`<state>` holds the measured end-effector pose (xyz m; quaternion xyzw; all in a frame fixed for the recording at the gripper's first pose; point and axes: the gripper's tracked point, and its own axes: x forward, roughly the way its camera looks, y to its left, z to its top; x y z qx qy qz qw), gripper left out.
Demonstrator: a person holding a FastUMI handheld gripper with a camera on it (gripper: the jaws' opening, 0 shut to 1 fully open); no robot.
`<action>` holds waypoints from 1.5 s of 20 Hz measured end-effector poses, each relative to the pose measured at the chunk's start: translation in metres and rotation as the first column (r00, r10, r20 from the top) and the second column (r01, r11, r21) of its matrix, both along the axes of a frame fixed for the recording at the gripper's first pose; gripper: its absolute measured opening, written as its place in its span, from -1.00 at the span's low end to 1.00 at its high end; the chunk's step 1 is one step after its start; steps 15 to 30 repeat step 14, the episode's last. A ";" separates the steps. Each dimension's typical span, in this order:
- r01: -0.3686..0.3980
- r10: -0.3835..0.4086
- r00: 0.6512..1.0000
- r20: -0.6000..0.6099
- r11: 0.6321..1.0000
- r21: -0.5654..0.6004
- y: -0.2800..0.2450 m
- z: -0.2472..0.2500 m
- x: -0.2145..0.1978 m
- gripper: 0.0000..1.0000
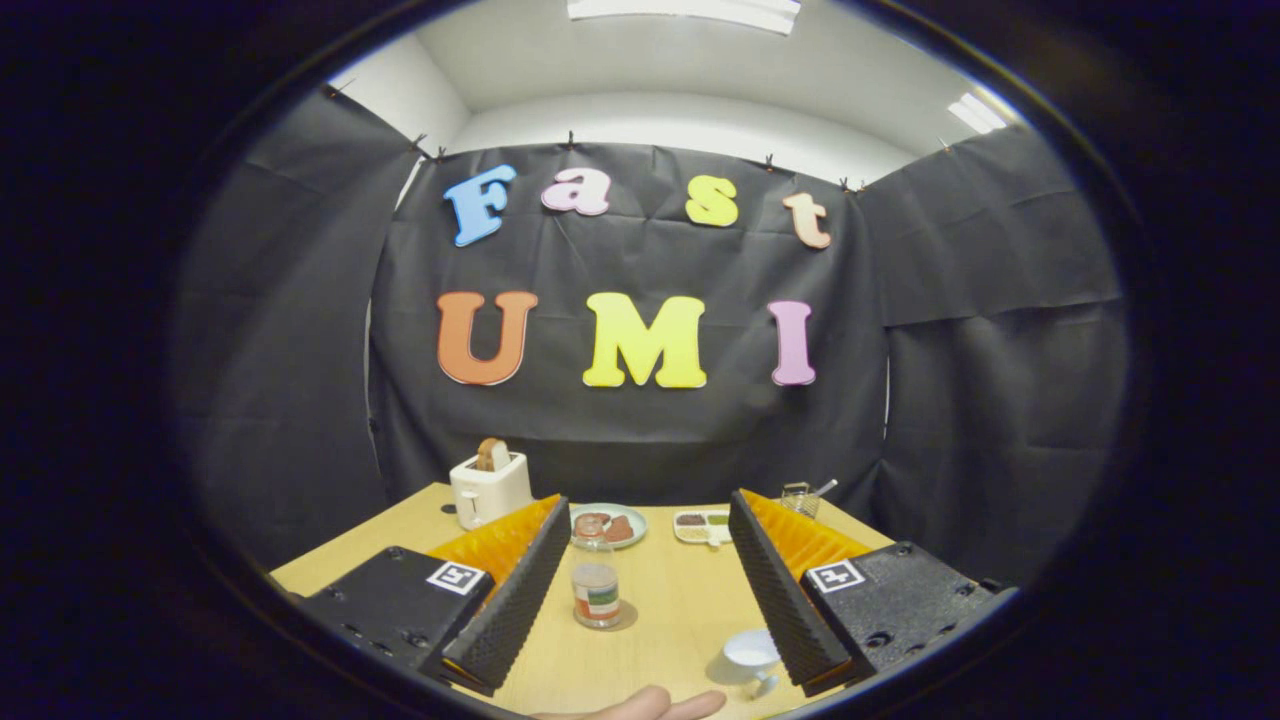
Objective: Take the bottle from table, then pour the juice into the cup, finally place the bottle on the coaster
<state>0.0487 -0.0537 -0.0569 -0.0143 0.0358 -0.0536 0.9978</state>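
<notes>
A small clear bottle with a red and green label stands upright on the wooden table, between my fingers and close to the left one. A dark round patch shows at its base; I cannot tell whether it is a coaster or a shadow. A white cup sits nearer to me, beside the inner face of the right finger. My gripper is open, its fingers spread wide with neither touching the bottle.
At the table's far side stand a white toaster with a slice of toast, a plate of food, a small white divided tray and a small holder with a spoon. A person's hand rests at the near edge.
</notes>
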 end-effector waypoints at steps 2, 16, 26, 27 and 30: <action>0.008 -0.008 0.999 -0.046 1.000 0.007 -0.004 0.001 -0.019 1.00; -0.052 0.053 0.999 -0.007 0.998 0.043 0.004 0.046 -0.123 1.00; -0.052 0.053 0.999 -0.007 0.998 0.043 0.004 0.046 -0.123 1.00; -0.052 0.053 0.999 -0.007 0.998 0.043 0.004 0.046 -0.123 1.00; -0.052 0.053 0.999 -0.007 0.998 0.043 0.004 0.046 -0.123 1.00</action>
